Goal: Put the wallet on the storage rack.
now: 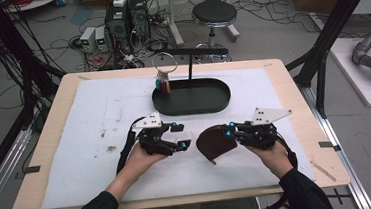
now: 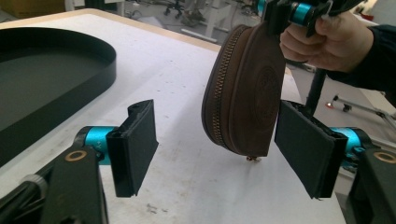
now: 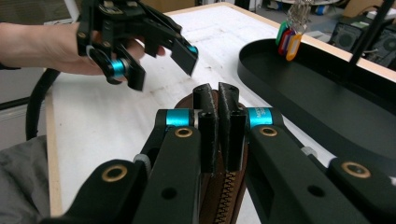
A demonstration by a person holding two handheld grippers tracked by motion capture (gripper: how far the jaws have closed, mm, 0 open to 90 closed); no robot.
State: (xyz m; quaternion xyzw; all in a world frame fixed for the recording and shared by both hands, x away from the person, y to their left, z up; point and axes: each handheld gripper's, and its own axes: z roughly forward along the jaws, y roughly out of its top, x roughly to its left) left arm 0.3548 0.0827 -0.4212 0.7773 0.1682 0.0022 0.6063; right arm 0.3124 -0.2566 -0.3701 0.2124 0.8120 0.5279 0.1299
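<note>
A round brown zip pouch [image 1: 215, 143] hangs on edge at centre-right of the high view, its lower edge near the white mat [image 1: 89, 117]. My right gripper [image 3: 218, 122] pinches its top rim, jaws nearly closed on the leather. My left gripper [image 2: 219, 149] stands wide open and empty, the pouch between its pads but untouched. To do this well, I judge I should close on the zip side squarely, without twisting. An embossed round mark on the pouch is unreadable. Upper centre: black tray [image 1: 223, 99], coloured key tags [image 1: 163, 82].
</note>
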